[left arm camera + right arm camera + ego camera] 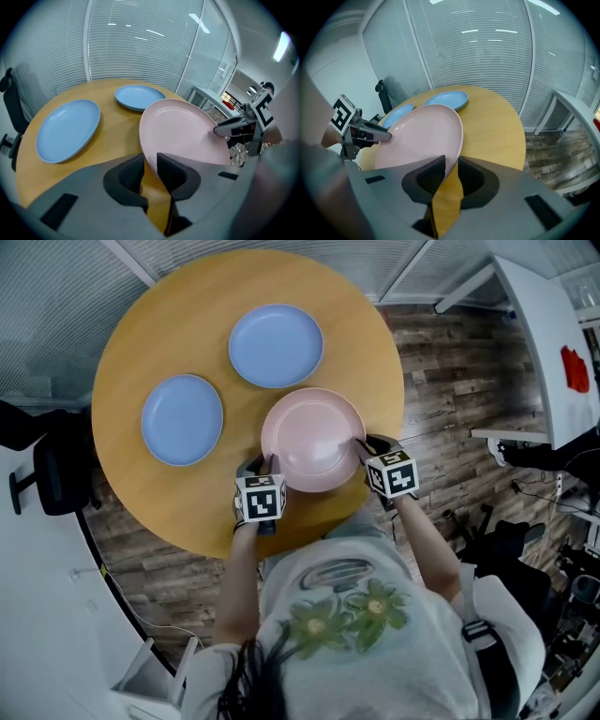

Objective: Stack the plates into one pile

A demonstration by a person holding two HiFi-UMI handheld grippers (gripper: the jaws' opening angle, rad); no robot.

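Note:
A pink plate (314, 437) hangs over the near part of the round wooden table (169, 324), gripped from both sides. My left gripper (267, 465) is shut on its left rim, and the rim runs between the pads in the left gripper view (150, 164). On the opposite rim my right gripper (361, 448) is shut as well (451, 171). The pink plate (185, 133) (422, 136) looks raised off the tabletop. Two blue plates lie flat on the table: one at the left (182, 418) (68, 129), one at the far side (276, 345) (138, 97).
An office chair (47, 465) stands left of the table. A white desk (548, 343) is off to the right over a wood-plank floor. Glass walls with blinds (487, 47) ring the far side. The table's edge is close under the plate.

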